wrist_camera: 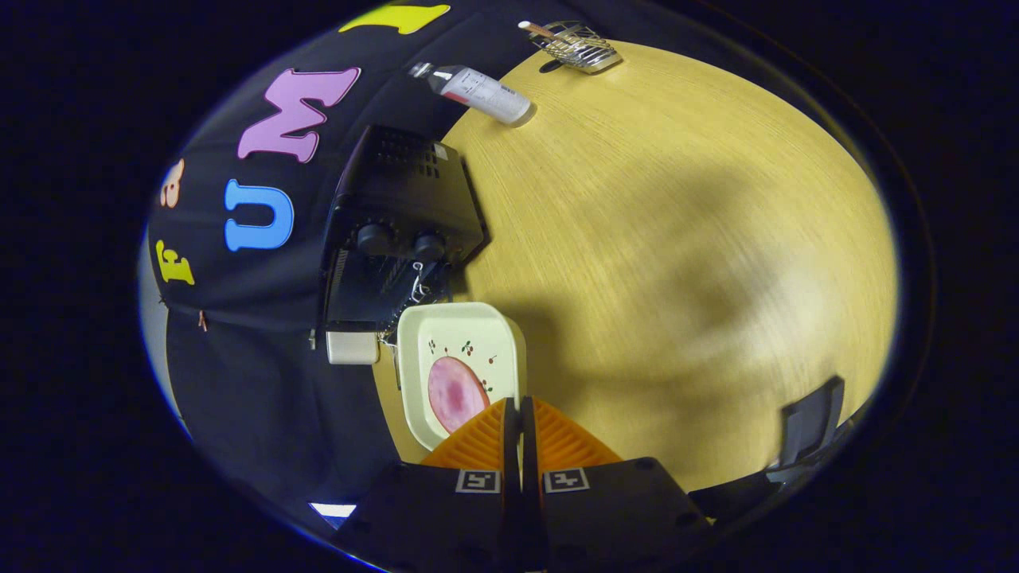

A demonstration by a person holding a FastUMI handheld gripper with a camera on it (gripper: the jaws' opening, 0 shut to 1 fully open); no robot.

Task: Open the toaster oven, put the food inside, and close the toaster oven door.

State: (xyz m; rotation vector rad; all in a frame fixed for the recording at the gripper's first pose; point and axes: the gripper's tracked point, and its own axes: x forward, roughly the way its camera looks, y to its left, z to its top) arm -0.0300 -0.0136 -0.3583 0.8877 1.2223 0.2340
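Looking along my gripper (521, 407), I see its two fingers pressed together with only a thin dark seam between them, clenched on nothing that I can make out. Their tips sit at the near right edge of a square cream plate (446, 326) with small red and green sprigs printed on it. On that plate lies a flat round pink slice of food (452, 391), just ahead of my fingertips and a little to the left; whether the tips touch the plate's rim I cannot tell.

Beyond the plate, to the far left, stands the black toaster oven (398, 231) against the booth's dark cloth wall. Two round knobs (374, 239) show on its front, and its door hangs down open, with a pale handle (352, 347) at the door's near edge, just left of the plate. The plate's far edge lies close by the open door.

All of this rests on a light wooden table (677, 239). Far off on it, well apart from the oven, a white bottle (482, 93) lies on its side, and farther right stands a small wire rack (575, 46).
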